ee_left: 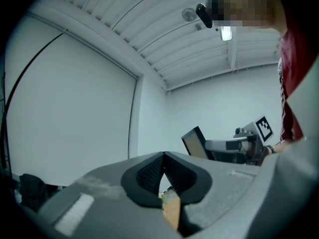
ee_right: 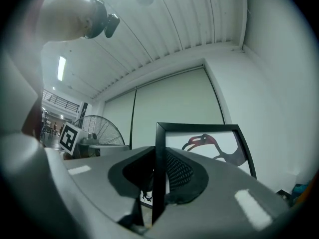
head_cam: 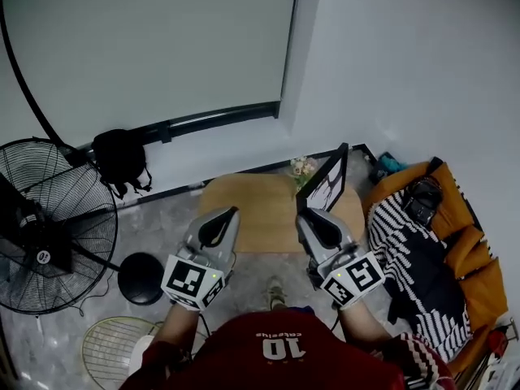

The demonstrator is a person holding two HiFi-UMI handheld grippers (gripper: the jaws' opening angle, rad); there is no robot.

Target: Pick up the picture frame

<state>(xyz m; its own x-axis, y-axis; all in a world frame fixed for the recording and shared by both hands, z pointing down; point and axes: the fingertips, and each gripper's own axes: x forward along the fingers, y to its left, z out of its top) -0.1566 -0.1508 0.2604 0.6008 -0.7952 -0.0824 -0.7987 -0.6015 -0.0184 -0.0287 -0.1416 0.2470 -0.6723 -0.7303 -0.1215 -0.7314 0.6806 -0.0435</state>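
Observation:
The black picture frame holds a print of a dark bird with a red head. It hangs upright in the air over the small wooden table. My right gripper is shut on the frame's left bar. In the right gripper view the frame stands between the ribbed pads, which press on it. My left gripper floats beside it to the left, its tips touching with nothing between them. The left gripper view shows the frame edge-on, held by the right gripper.
A little bunch of flowers stands at the table's far edge. A large floor fan and a black round stool are at the left. A black bag lies by the wall. Orange cushions and a striped blanket fill the right.

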